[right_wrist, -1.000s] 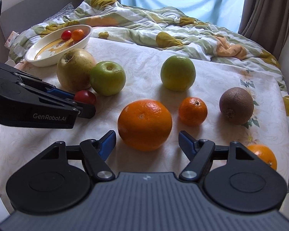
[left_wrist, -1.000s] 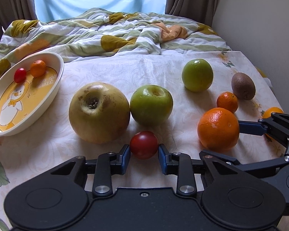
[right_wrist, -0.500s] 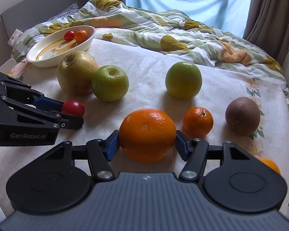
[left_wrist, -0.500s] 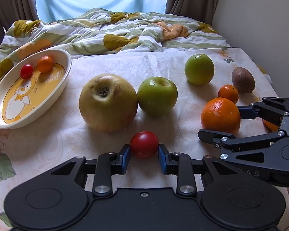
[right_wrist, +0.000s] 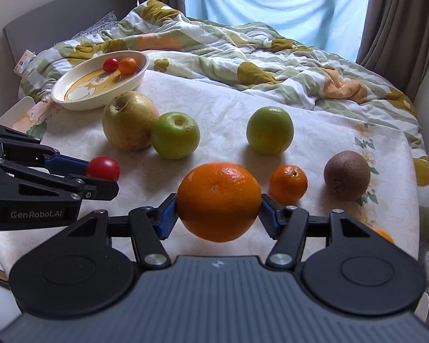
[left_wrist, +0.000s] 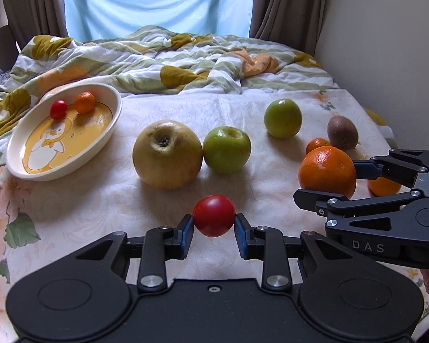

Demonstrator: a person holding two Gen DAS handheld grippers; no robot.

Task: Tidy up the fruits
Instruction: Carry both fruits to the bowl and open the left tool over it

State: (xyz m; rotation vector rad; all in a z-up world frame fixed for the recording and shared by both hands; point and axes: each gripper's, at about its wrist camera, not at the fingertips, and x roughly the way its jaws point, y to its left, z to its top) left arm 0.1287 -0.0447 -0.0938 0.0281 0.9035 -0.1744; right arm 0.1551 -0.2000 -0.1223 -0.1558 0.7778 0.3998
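I count two red tomatoes (right_wrist: 103,168) (right_wrist: 110,65), two green apples (right_wrist: 175,135) (right_wrist: 269,130), one big yellow apple (right_wrist: 127,120), one large orange (right_wrist: 218,201), two small mandarins (right_wrist: 288,183) (right_wrist: 127,65), one kiwi (right_wrist: 346,175), one dish (right_wrist: 71,103).

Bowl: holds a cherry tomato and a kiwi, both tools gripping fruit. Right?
Not quite. The bowl holds a cherry tomato and a small orange, not a kiwi. The right wrist view shows the kiwi lying on the cloth. Both tools do grip fruit.
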